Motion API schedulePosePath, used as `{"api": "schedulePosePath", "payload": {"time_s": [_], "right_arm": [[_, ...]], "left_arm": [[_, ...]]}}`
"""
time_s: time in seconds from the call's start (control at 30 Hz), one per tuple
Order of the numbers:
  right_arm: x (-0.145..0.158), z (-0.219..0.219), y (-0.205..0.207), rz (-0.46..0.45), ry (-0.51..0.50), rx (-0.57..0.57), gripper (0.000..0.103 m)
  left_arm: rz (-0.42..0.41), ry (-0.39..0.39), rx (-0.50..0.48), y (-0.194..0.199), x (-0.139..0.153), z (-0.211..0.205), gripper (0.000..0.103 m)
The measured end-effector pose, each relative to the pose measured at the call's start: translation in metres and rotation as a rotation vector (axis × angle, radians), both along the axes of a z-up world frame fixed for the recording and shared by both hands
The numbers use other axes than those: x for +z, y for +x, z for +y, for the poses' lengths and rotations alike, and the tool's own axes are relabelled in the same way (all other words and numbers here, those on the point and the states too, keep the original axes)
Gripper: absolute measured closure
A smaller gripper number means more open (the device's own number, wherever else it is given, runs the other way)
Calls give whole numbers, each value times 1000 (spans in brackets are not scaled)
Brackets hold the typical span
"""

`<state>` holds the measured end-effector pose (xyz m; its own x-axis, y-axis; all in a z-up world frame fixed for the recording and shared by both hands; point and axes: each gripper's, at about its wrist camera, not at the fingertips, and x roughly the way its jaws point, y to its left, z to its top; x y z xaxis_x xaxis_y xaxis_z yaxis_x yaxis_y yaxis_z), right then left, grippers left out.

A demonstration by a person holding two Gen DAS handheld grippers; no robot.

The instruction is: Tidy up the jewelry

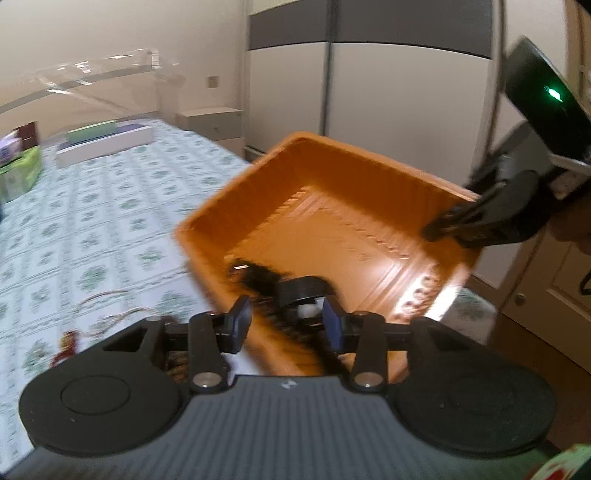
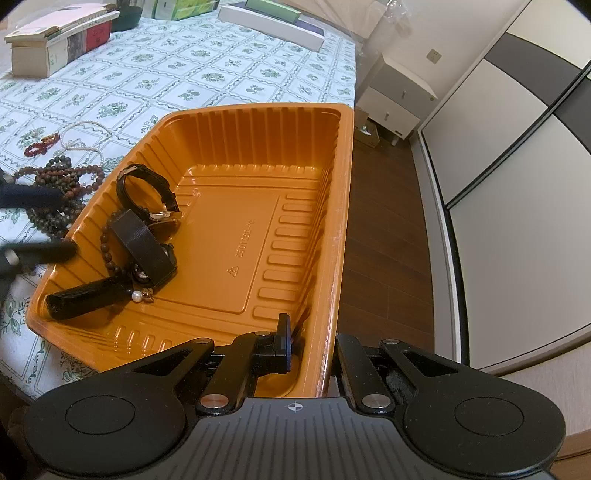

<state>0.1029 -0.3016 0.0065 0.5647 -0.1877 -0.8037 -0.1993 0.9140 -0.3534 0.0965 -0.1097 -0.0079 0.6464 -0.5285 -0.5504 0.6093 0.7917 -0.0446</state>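
Note:
An orange plastic tray (image 2: 240,122) lies on the flowered tablecloth, its right rim along the table's edge. My right gripper (image 2: 314,345) is shut on the tray's near right wall; the left wrist view shows this right gripper (image 1: 436,229) at the rim of the tray (image 1: 332,173). Inside the tray lie a gold-cased black watch (image 2: 147,195), a black-strap watch (image 2: 142,243), a brown bead bracelet (image 2: 107,251) and a black tassel with a pearl (image 2: 88,297). My left gripper (image 1: 286,325) is open over the tray's left side, blurred, with nothing gripped; this left gripper (image 2: 66,221) also shows in the right wrist view.
Dark bead bracelets (image 2: 55,177), a red bracelet (image 2: 40,144) and a pearl string (image 2: 83,134) lie on the cloth left of the tray. Stacked books (image 2: 55,40) and a flat white box (image 2: 269,22) stand at the back. Wood floor (image 2: 384,229) and a wardrobe (image 2: 517,147) lie to the right.

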Motion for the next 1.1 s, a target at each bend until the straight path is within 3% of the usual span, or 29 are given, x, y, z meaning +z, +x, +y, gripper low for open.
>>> {"api": "schedulePosePath", "payload": {"time_s": [0.23,0.43,0.6,0.77,1.1], "right_arm": [[0,0,0,0,0,1,98],[0,0,0,0,0,1,98],[0,0,0,0,1,0,98],[0,0,0,3,1,0,98],[-2,0,0,7,1,-2,98]], "left_arm": [[-33,32,206,20,-2,65,57],[-13,91,391,46,-20,123,57],[-18,112,485,65,-32,156,58],[11,107,506,87,-42,166,63],[26,123,485,107,-62,147,73]]}}
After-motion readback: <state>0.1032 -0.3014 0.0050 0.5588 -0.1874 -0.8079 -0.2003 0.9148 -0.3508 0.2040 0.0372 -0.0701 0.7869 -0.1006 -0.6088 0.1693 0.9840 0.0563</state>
